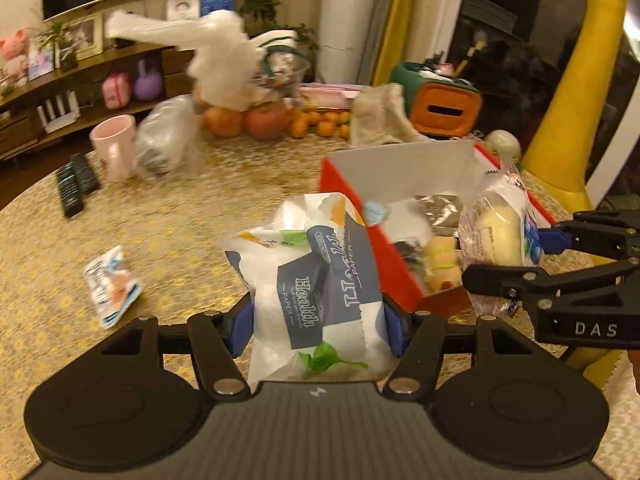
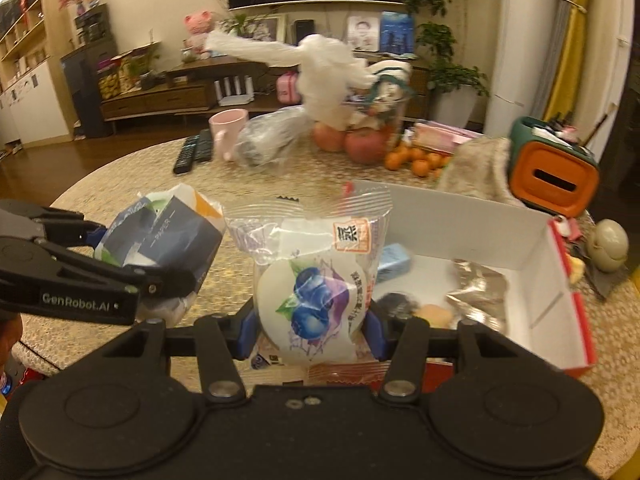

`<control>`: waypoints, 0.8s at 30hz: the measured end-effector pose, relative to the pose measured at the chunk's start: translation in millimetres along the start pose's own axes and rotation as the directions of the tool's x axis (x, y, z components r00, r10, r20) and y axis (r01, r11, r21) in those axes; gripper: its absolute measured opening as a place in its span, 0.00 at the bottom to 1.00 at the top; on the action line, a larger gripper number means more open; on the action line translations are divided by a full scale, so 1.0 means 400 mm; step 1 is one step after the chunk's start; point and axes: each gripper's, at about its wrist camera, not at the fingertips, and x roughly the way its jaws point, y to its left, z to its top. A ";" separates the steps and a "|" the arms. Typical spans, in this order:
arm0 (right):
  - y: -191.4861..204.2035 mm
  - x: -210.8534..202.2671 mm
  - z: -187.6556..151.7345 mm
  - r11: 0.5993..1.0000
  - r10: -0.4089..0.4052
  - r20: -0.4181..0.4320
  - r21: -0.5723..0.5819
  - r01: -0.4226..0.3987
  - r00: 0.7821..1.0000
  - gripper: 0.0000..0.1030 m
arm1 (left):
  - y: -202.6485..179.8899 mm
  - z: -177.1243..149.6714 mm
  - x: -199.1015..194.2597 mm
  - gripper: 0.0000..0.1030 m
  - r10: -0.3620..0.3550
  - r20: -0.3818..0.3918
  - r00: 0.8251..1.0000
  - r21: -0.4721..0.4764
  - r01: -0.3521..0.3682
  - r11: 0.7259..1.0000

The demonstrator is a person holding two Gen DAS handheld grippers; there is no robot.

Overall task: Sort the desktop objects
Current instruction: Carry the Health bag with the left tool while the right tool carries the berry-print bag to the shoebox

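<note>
Left gripper (image 1: 318,322): clamped on tissue pack (image 1: 316,280), held just before the box; soft, light, crushable, so grip at mid-body.
Pack print: "Health PAPER".
Right gripper (image 2: 312,334): clamped on blueberry bun bag (image 2: 316,280), at the box's near edge; slippery film, squashy.
Gripper arms: "DAS", "GenRobot.AI".
Red box (image 2: 576,312): open, partly filled.

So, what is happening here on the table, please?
A person is sorting the table with a gripper in each hand. The left gripper holds a tissue pack; the right gripper holds a blueberry snack bag. Both hang near the open red box, which already holds a few small items. A small packet lies on the table.
</note>
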 end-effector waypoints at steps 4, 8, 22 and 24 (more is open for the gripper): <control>-0.059 -0.015 -0.006 1.000 -0.019 0.011 0.021 0.019 1.000 0.49 | -0.061 0.023 0.027 0.61 -0.014 -0.006 1.000 0.031 0.014 0.999; -0.125 -0.021 -0.015 0.998 -0.040 0.012 0.049 0.040 0.999 0.49 | -0.113 0.048 0.054 0.61 -0.021 -0.009 1.000 0.060 0.021 0.998; -0.330 -0.004 -0.021 0.982 -0.119 0.015 0.147 0.115 0.993 0.49 | -0.244 0.141 0.183 0.61 -0.037 -0.037 0.999 0.141 0.042 0.989; -0.353 0.008 -0.018 0.980 -0.127 0.013 0.155 0.124 0.992 0.49 | -0.260 0.155 0.204 0.61 -0.036 -0.044 0.998 0.149 0.042 0.988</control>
